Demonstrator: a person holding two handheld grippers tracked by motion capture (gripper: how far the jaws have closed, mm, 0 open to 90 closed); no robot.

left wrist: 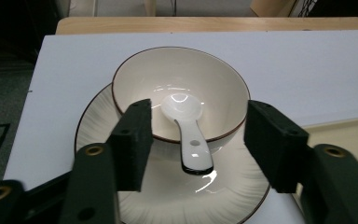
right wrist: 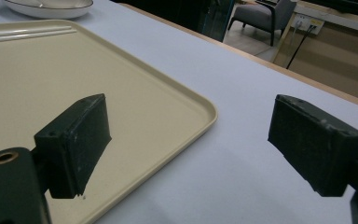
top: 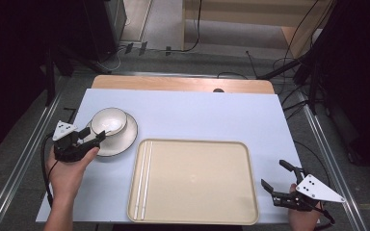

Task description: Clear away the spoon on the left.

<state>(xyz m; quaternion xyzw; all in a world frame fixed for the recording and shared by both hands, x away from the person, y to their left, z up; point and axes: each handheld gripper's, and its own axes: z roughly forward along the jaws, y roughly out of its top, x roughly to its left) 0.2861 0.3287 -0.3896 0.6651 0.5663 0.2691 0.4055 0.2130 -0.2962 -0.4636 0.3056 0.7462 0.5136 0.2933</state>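
Note:
A cream bowl (top: pixel 110 120) with a dark rim stands on a white plate (top: pixel 125 139) at the left of the table. A white ceramic spoon (left wrist: pixel 186 126) lies in the bowl (left wrist: pixel 182 79), its handle resting over the near rim above the plate (left wrist: pixel 98 126). My left gripper (top: pixel 99 137) sits at the plate's near-left edge and points at the bowl. In the left gripper view its jaws (left wrist: pixel 199 109) stand apart on either side of the spoon handle without touching it. My right gripper (top: pixel 277 175) is open over the table, right of the tray's corner, with nothing between its fingers (right wrist: pixel 189 105).
A beige tray (top: pixel 192 142) lies at the front centre, with a pair of white chopsticks (top: pixel 143 178) along its left side. The tray's corner (right wrist: pixel 200 105) lies under my right gripper's left jaw. The wooden table edge (top: pixel 183 83) runs along the back.

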